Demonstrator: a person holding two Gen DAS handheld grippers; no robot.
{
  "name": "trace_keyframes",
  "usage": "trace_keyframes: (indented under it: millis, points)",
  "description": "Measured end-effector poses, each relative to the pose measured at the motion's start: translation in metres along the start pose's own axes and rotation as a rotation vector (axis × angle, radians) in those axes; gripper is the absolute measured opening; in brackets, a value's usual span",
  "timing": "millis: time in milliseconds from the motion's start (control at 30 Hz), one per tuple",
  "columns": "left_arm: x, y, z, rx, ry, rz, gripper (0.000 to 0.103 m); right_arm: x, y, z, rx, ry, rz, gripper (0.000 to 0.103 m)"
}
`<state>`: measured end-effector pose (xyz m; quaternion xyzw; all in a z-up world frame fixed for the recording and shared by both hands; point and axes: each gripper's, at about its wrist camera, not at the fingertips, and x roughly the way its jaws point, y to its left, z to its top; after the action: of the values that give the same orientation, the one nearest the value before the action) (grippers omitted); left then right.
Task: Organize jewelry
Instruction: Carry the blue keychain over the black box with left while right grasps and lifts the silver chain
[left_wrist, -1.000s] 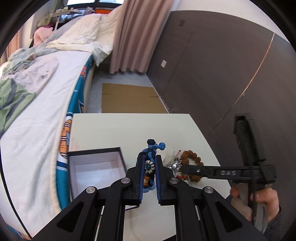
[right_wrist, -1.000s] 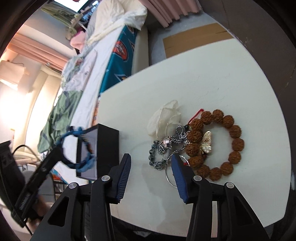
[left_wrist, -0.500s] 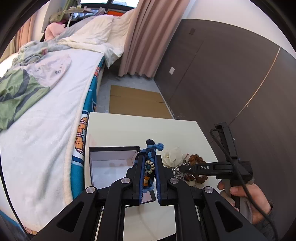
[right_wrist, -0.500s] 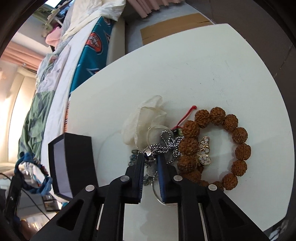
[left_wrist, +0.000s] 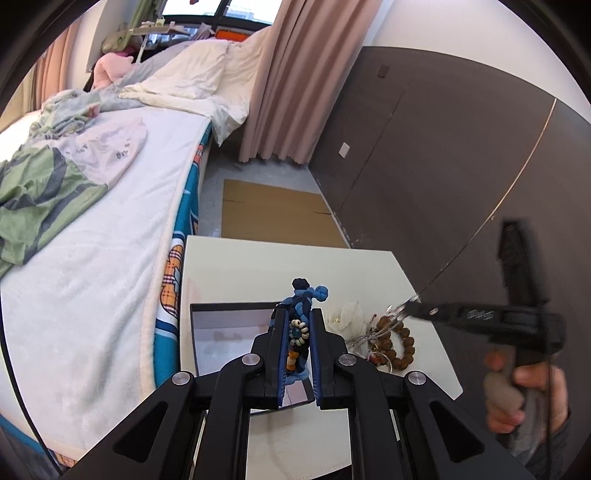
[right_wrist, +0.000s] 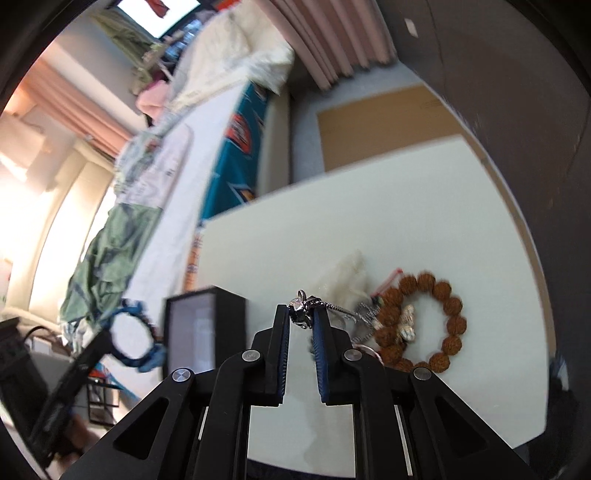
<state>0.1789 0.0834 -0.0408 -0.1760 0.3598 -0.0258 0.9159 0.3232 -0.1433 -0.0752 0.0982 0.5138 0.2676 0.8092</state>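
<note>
Left gripper (left_wrist: 298, 332) clamped on a blue braided bracelet (left_wrist: 300, 325), held above the near right corner of an open black box (left_wrist: 221, 332). Right gripper (right_wrist: 301, 321) pinched on a silver chain (right_wrist: 306, 308) at the fingertips, lifted off the white table (right_wrist: 369, 221), the chain's tail trailing down right toward the pile. Brown bead bracelet (right_wrist: 424, 325) flat on the table, right of the claw, a small gold charm (right_wrist: 406, 328) inside its ring, a white pouch (right_wrist: 347, 280) just beyond. Box at the table's left edge, by the bed (left_wrist: 92, 277). Far half of the table bare; dark wall (left_wrist: 443, 166) close on the right.
</note>
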Motion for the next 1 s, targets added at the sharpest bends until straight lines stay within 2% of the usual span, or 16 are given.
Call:
trace_keyframes:
  millis: [600,800,1000]
  points:
    - [-0.033,0.012,0.011,0.005,-0.075,0.018,0.011,-0.148,0.137,0.043,-0.297,-0.301,0.103,0.014]
    - [-0.043,0.022,0.013,-0.010,-0.086,0.038,0.011,-0.163,0.180,0.045,-0.372,-0.332,0.151,0.014]
    - [-0.055,0.036,0.013,-0.033,-0.091,0.069,0.011,-0.138,0.203,0.044,-0.395,-0.292,0.190,0.014]
